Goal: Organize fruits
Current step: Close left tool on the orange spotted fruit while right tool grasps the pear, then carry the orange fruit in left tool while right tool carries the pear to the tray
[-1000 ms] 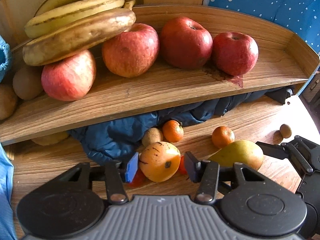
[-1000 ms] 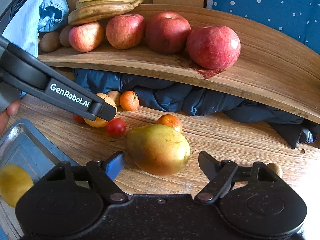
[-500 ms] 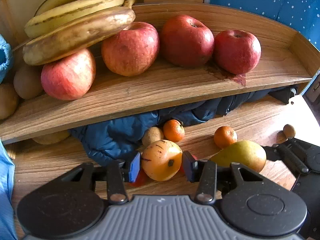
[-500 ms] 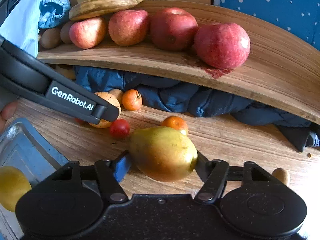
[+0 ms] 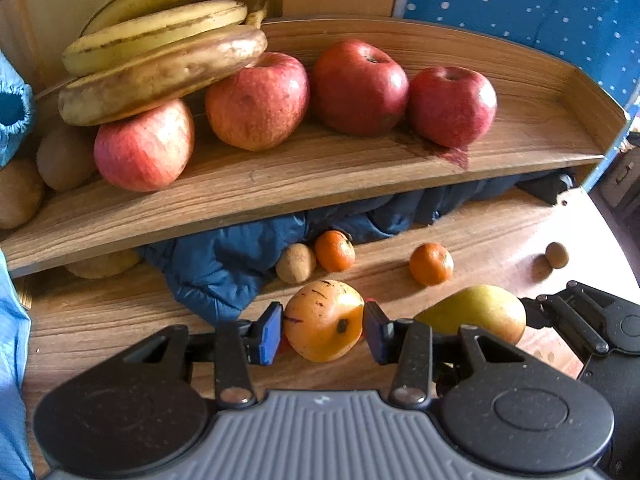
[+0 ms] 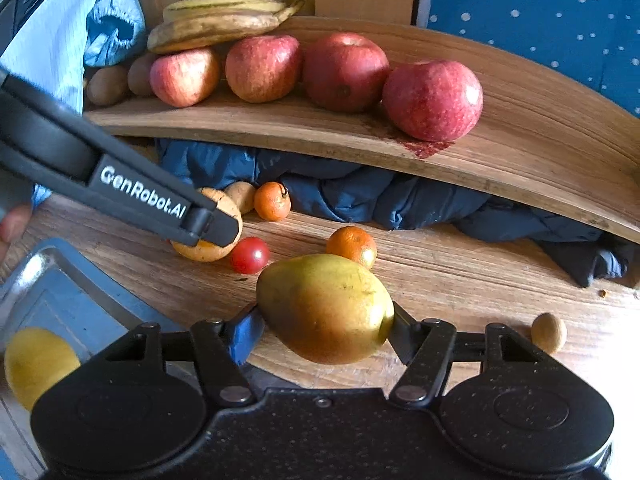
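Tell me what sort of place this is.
Probably a home, at a wooden desk with a raised shelf used for fruit. Bananas and apples sit on the shelf, a jacket is stuffed beneath it, and spotted blue fabric hangs behind.

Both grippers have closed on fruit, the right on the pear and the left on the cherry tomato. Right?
Not quite. The right gripper does clamp the pear, but the left gripper holds the spotted orange fruit. The right wrist view shows the cherry tomato lying free on the table.
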A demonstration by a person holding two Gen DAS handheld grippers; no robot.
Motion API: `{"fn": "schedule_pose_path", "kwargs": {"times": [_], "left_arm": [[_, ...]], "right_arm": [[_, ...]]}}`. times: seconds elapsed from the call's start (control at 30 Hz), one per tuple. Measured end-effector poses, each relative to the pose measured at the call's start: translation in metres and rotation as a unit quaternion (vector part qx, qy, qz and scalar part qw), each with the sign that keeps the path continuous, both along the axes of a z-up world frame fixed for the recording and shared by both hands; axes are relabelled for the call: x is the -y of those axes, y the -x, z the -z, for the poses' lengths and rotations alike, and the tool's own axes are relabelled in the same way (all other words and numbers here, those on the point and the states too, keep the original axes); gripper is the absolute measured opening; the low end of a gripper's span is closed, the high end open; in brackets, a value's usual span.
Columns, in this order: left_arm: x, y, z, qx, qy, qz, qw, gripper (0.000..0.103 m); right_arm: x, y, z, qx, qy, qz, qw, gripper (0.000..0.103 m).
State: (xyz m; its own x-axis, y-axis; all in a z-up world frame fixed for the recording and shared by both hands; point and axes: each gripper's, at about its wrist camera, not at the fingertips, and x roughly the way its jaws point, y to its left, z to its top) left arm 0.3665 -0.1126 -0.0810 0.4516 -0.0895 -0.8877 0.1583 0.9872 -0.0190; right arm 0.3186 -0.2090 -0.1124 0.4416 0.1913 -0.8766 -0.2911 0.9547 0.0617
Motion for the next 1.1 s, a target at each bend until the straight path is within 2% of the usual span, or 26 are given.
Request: {"fn": "schedule_pose_path", "kwargs": {"times": [0.43,0.77,1.1], "left_arm": [[-0.017,0.048,-0.037,0.018,0.024,0.033,0.9990,0.047],[-0.030,0.091,-0.049,0.019,0.039,0.072,0.9964,0.047],[-0.045,0.135,-0.055,0.014,0.053,0.115,0.9919,0.047]], "right_arm": [[-0.004,0.054,-0.046,0.029,0.002,0.041,0.999,0.067],[-0.031,0.106,-0.067,0.031,-0.001,0.055,0.998,0.067],[-0.057,0.157,-0.075,0.015,0.010,0.070,0.997,0.067]]}}
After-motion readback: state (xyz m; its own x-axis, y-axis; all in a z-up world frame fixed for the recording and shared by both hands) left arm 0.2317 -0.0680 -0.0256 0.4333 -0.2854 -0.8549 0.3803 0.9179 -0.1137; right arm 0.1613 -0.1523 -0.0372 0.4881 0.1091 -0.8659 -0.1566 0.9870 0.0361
